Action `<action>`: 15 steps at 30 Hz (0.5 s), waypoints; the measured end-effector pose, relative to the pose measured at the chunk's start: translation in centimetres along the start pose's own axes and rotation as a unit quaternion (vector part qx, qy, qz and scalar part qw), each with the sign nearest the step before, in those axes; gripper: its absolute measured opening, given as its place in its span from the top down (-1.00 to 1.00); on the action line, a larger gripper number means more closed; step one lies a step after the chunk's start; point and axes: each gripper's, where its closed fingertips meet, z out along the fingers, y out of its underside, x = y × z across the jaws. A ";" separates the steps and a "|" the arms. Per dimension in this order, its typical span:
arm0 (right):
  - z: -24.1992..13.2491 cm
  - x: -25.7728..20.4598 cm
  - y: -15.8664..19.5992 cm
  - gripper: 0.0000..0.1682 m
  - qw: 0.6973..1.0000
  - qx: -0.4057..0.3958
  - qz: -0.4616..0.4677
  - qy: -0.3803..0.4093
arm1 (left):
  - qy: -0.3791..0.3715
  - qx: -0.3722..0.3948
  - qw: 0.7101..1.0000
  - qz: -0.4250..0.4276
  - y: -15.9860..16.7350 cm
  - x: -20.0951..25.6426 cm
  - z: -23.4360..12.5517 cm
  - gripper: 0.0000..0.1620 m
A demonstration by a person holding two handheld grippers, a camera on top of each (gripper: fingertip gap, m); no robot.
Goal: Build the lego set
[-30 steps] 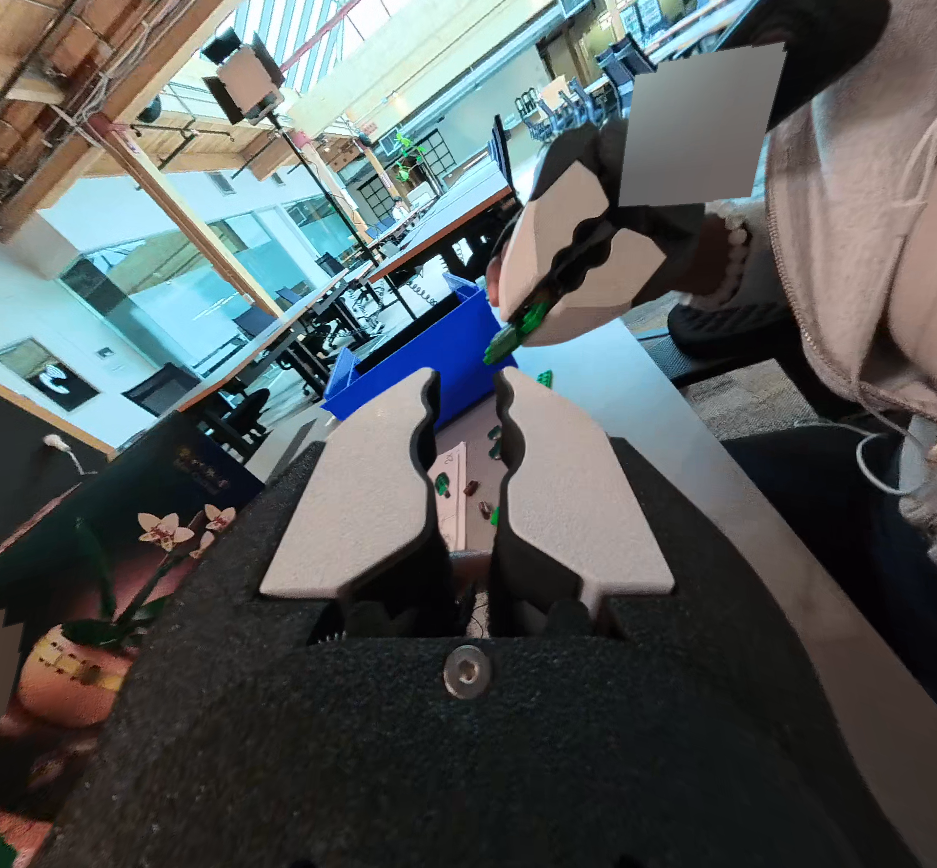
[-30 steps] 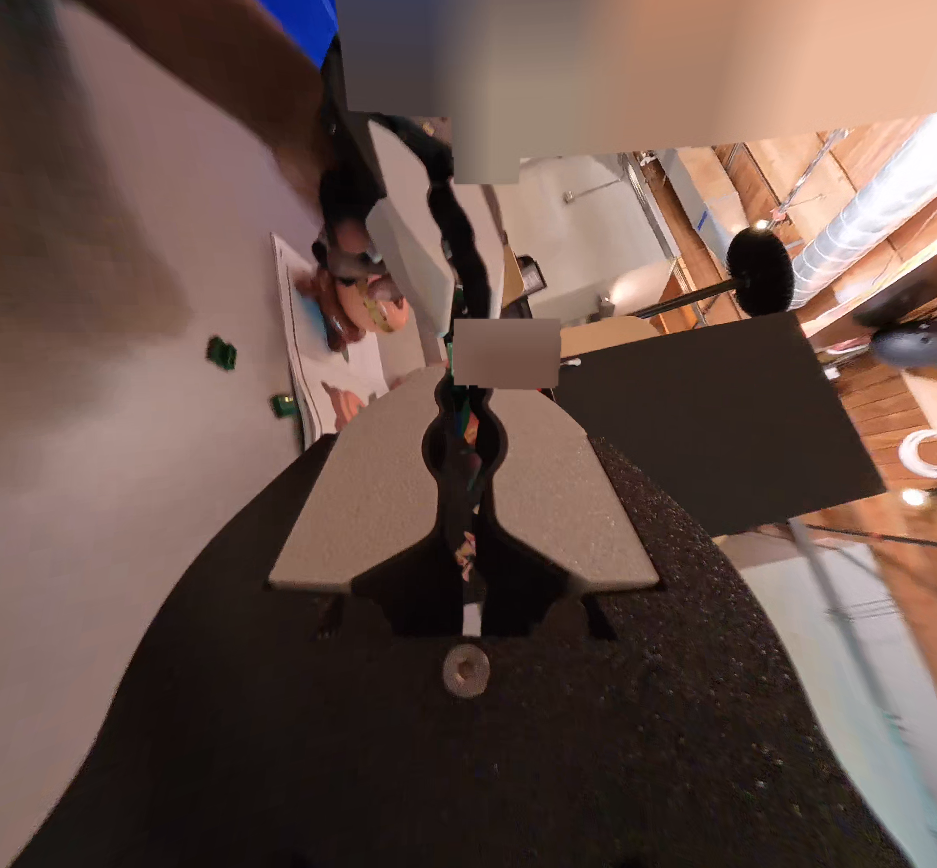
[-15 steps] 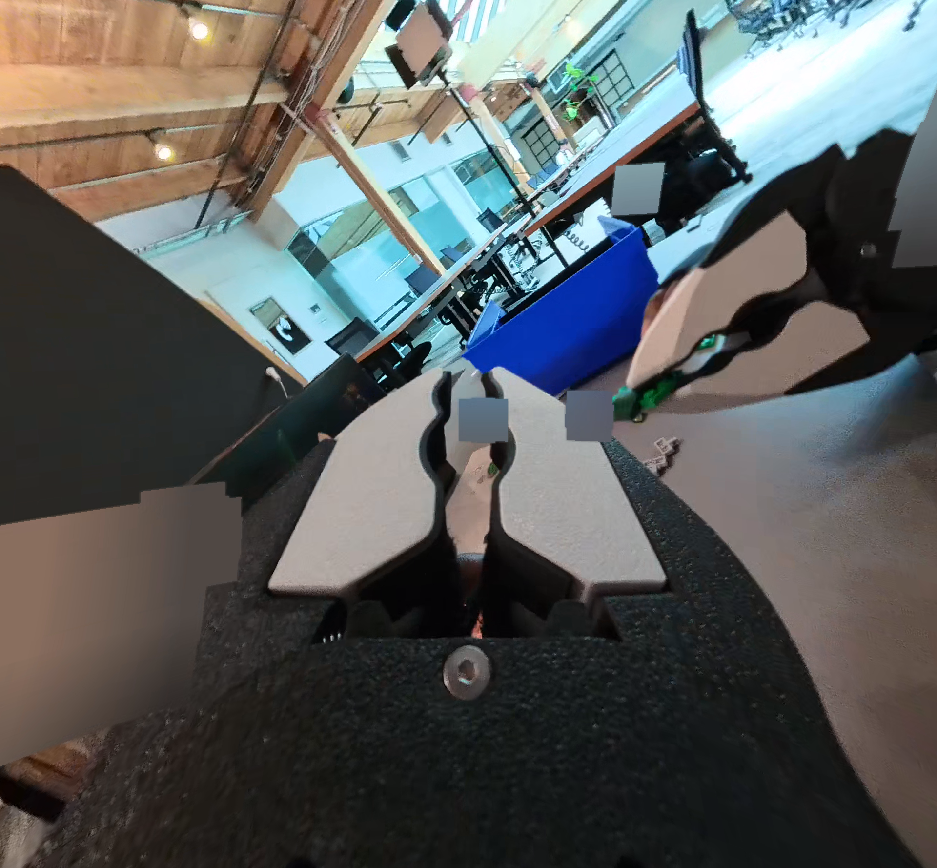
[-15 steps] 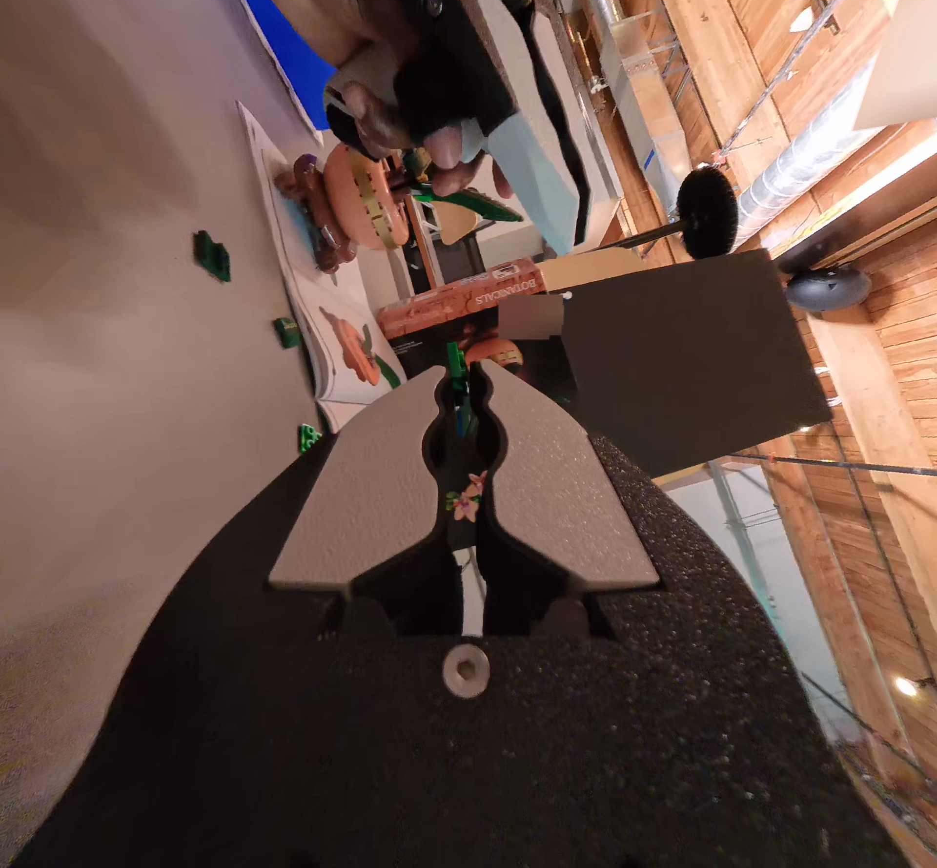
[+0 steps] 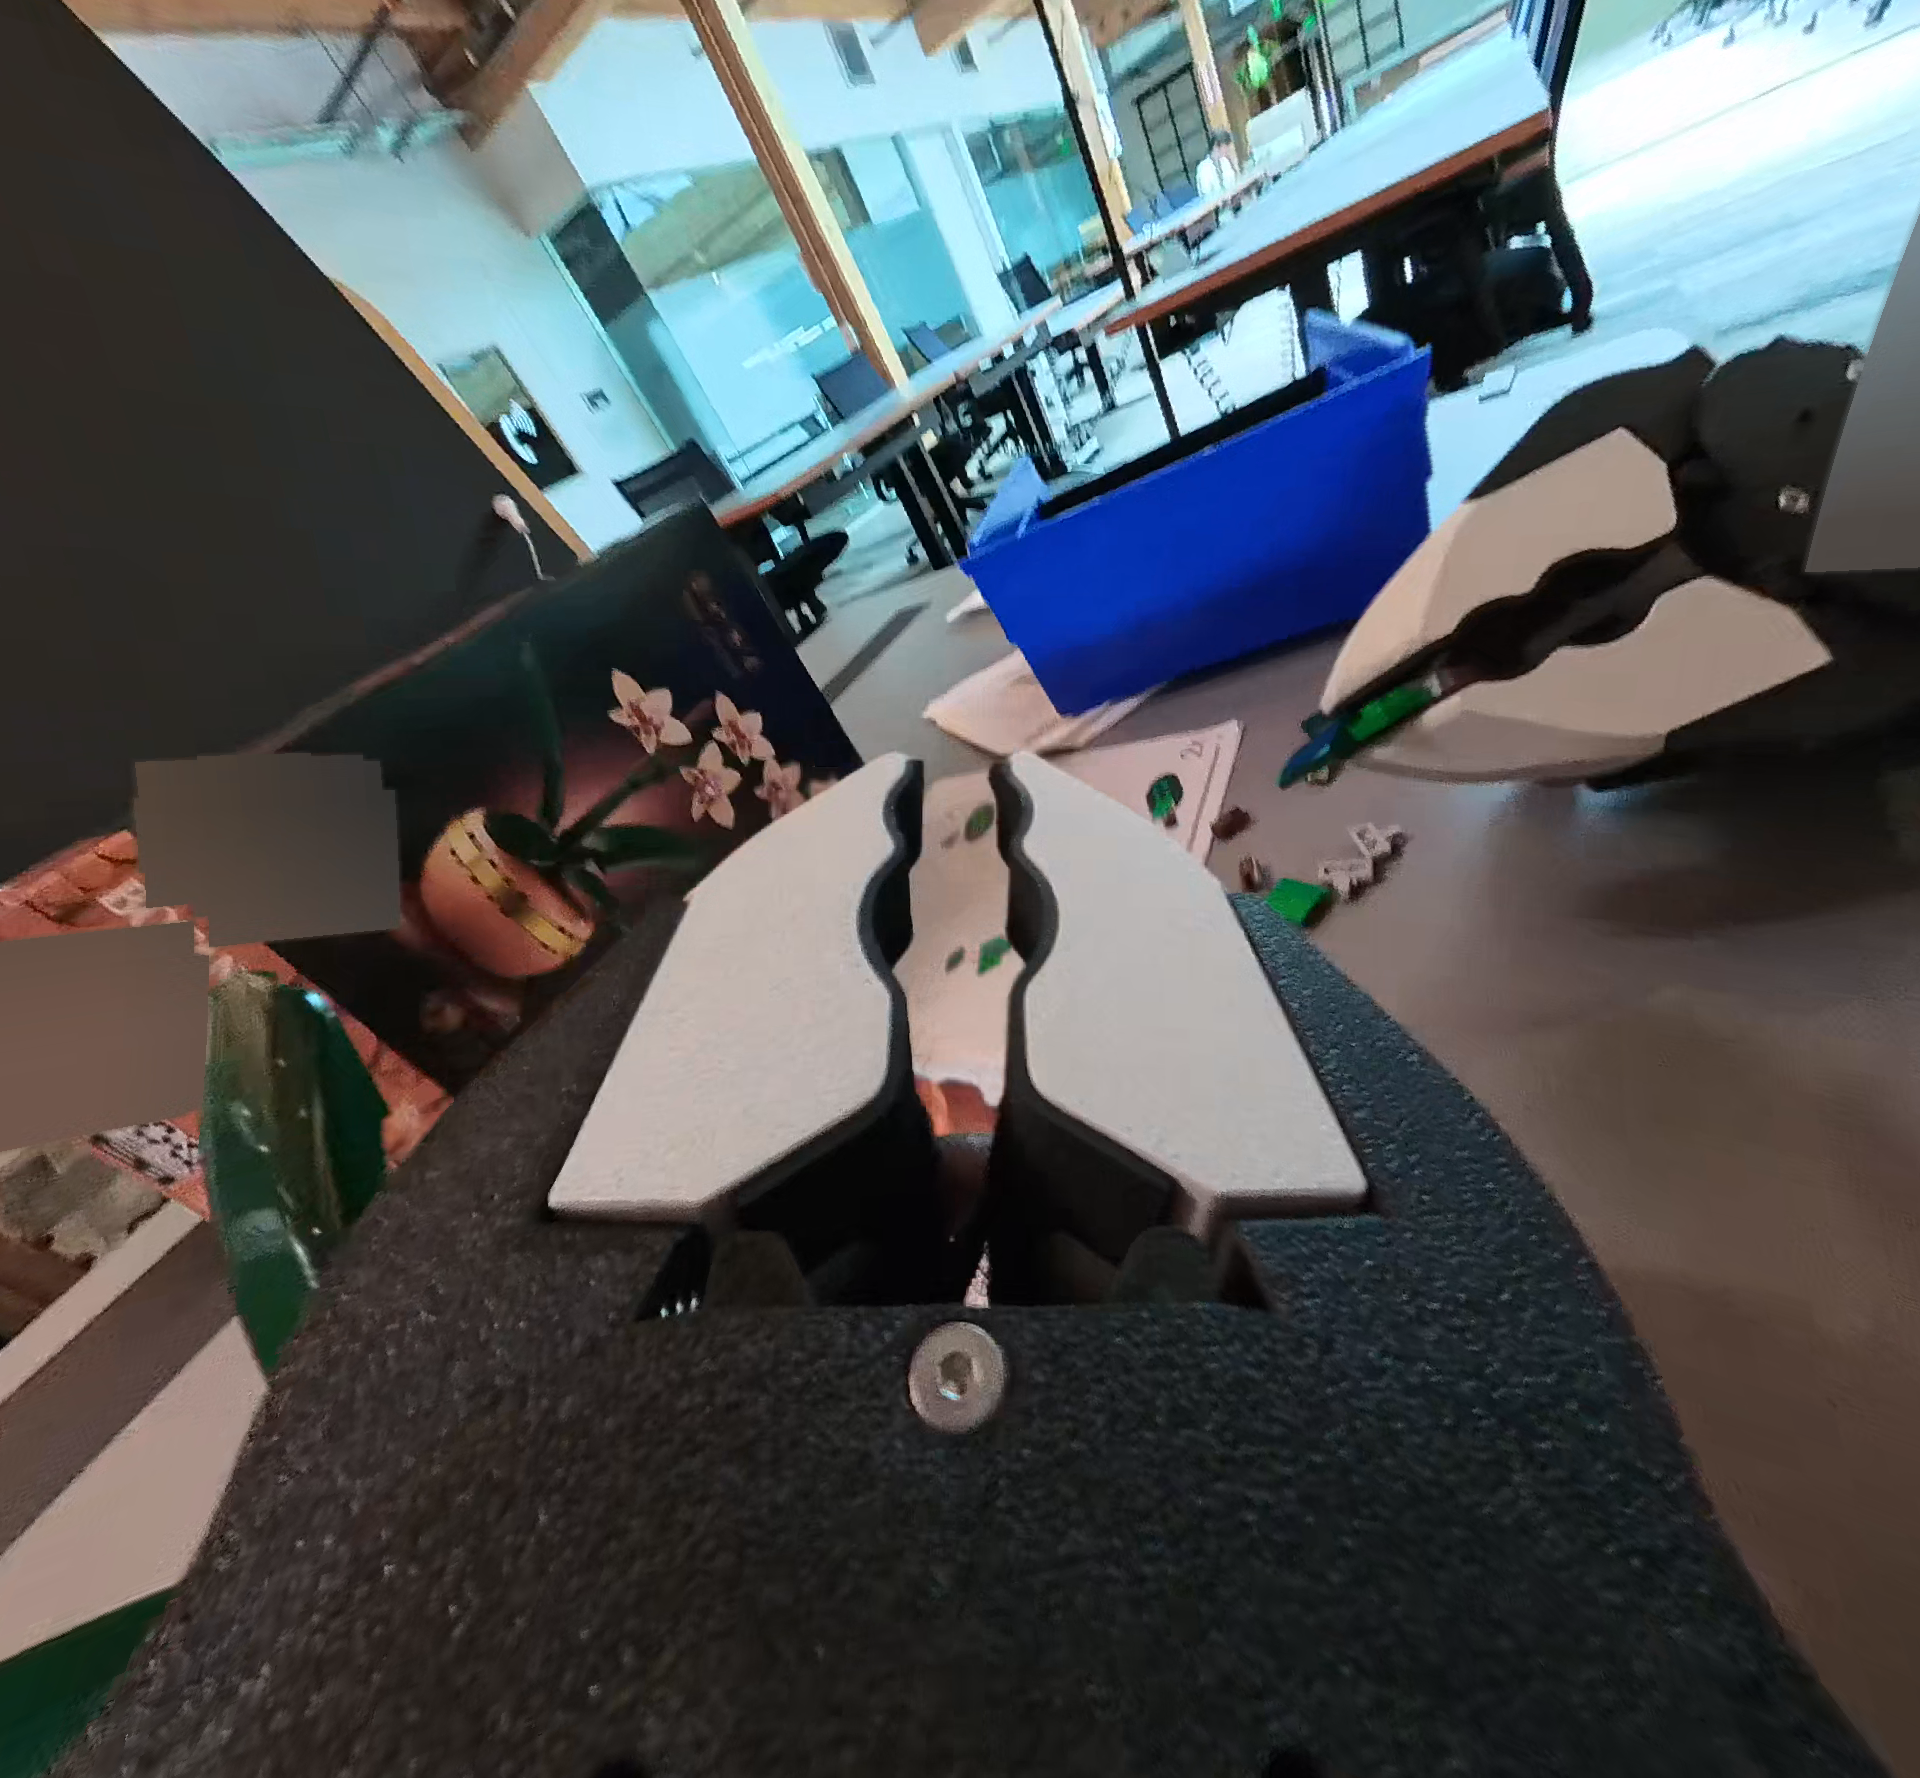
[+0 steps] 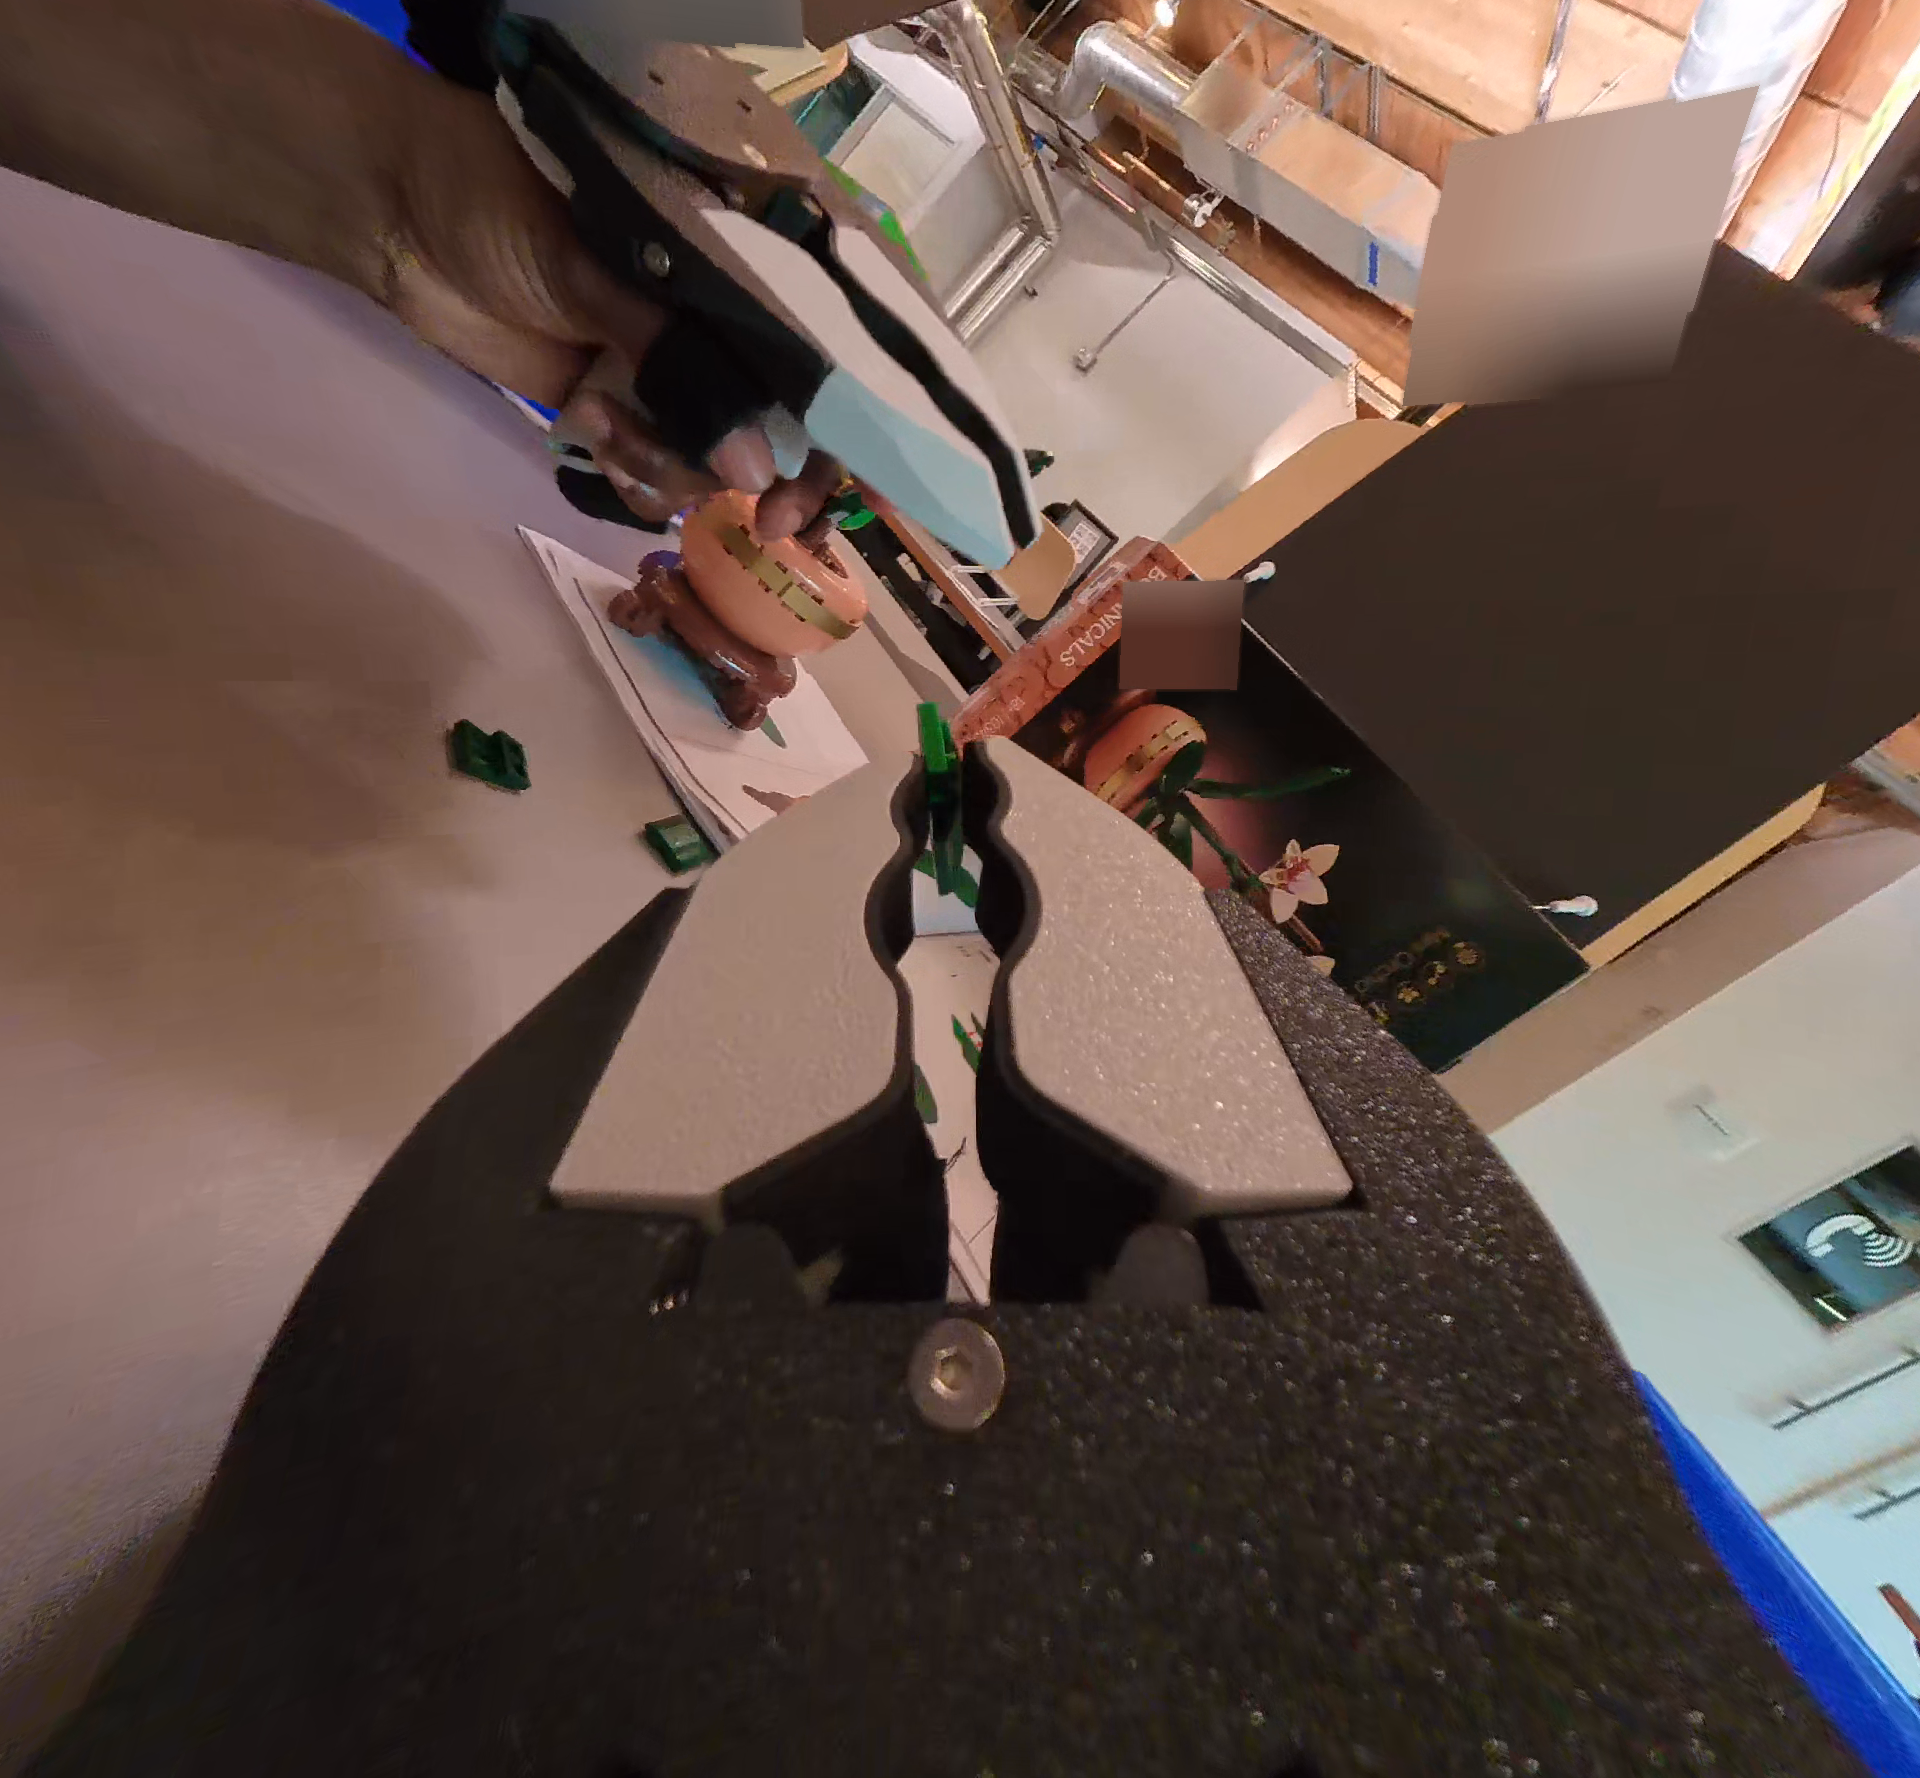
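My right gripper (image 6: 940,767) is shut on a small green lego piece (image 6: 938,772) that sticks out past its tips. It also shows in the left wrist view (image 5: 1340,741), low over the table with the green piece (image 5: 1371,715) at its tips. My left gripper (image 5: 956,783) has a narrow gap between its fingers and holds nothing. In the right wrist view it (image 6: 997,523) hovers just above an orange lego pot (image 6: 769,585) on a brown base, which stands on the instruction booklet (image 6: 717,741). A finger of the hand touches the pot.
A blue bin (image 5: 1205,565) stands at the back. The dark set box with an orchid picture (image 5: 623,741) stands to the left. Loose green (image 5: 1297,900), grey (image 5: 1361,861) and brown (image 5: 1231,819) pieces lie by the booklet (image 5: 1174,772). A dark green leaf (image 5: 281,1157) is close on the left. Tip to tip, the grippers are about 7 centimeters apart.
The left view has tilted down from the ceiling toward the table and its jaws have narrowed. The right gripper has dropped lower over the table, still holding the green piece.
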 end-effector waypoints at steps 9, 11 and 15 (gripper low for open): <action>0.2 0.0 0.6 0.93 1.000 -0.011 -0.002 -0.003 | 0.048 -0.042 0.998 -0.025 1.3 1.8 0.5 0.82; 0.1 0.1 0.4 0.93 1.000 -0.008 -0.009 -0.001 | 0.058 -0.041 0.997 -0.035 1.3 2.1 0.5 0.82; 0.2 -0.2 0.2 0.93 1.000 -0.003 -0.024 -0.002 | 0.117 -0.032 0.990 -0.073 1.0 3.8 0.4 0.80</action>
